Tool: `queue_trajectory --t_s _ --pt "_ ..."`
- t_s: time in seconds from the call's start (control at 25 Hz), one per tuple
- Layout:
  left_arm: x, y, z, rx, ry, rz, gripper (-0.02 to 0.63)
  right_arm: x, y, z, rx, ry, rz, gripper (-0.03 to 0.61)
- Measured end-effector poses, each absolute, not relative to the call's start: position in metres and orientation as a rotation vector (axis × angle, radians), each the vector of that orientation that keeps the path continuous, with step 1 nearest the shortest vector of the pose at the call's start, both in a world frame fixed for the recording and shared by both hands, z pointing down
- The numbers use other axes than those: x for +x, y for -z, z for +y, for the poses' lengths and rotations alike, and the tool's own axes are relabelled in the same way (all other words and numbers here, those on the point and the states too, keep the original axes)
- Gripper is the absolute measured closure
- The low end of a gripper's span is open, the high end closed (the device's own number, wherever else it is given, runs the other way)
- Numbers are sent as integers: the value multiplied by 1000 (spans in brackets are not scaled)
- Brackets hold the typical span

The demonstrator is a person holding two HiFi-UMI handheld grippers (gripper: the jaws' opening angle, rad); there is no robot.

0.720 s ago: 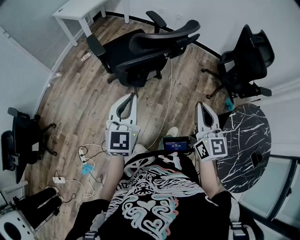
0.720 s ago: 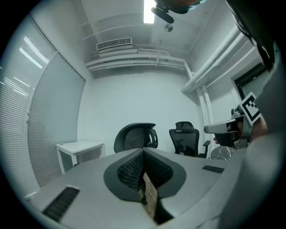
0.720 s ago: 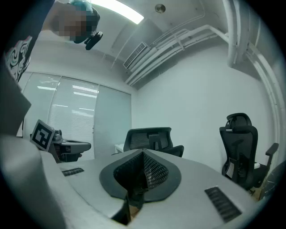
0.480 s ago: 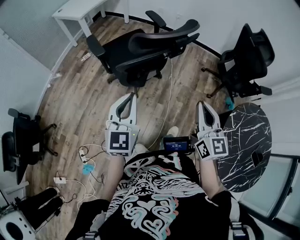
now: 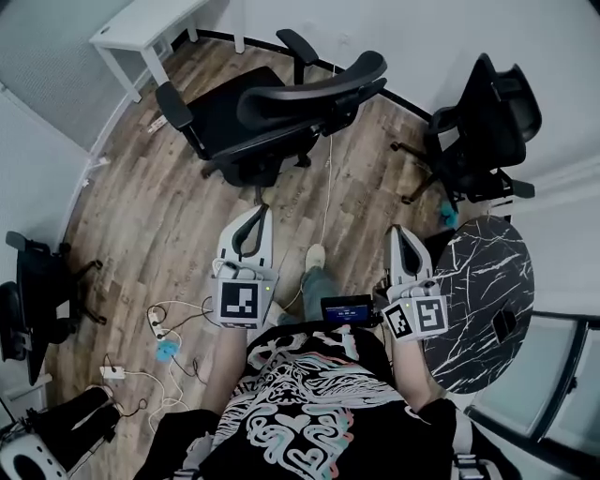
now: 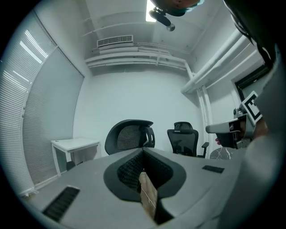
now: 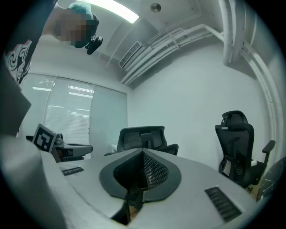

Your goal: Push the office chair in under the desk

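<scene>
A black office chair (image 5: pixel 272 108) stands on the wood floor ahead of me, its mesh back (image 6: pixel 129 136) turned toward me. A small white desk (image 5: pixel 141 26) sits in the far left corner, beyond the chair. My left gripper (image 5: pixel 263 208) is shut and empty, held in the air about a step short of the chair's back. My right gripper (image 5: pixel 398 230) is level with it on the right, also shut with nothing between its jaws. In the right gripper view the same chair (image 7: pixel 142 137) shows straight ahead.
A second black chair (image 5: pixel 483 127) stands at the far right by the wall. A round dark marble table (image 5: pixel 478 300) is close on my right. Another chair (image 5: pixel 28 291) sits at the left edge. Cables and a power strip (image 5: pixel 157 323) lie on the floor at my left.
I have stepped forward: the chair, desk and floor slid slightly down-left in the head view and my foot now shows ahead. Both grippers stay shut.
</scene>
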State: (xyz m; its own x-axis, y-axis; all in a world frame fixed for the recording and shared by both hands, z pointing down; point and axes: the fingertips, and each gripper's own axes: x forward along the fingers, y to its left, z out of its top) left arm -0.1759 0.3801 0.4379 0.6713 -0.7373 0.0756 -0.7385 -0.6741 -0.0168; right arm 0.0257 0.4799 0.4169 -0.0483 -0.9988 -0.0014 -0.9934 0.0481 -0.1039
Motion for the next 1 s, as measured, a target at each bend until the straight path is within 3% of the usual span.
queue_trajectory --t_s 1.0 --pt "-144 -437 207 2594 -266 -1746 603 79 -446 258 -1689 180 2703 549"
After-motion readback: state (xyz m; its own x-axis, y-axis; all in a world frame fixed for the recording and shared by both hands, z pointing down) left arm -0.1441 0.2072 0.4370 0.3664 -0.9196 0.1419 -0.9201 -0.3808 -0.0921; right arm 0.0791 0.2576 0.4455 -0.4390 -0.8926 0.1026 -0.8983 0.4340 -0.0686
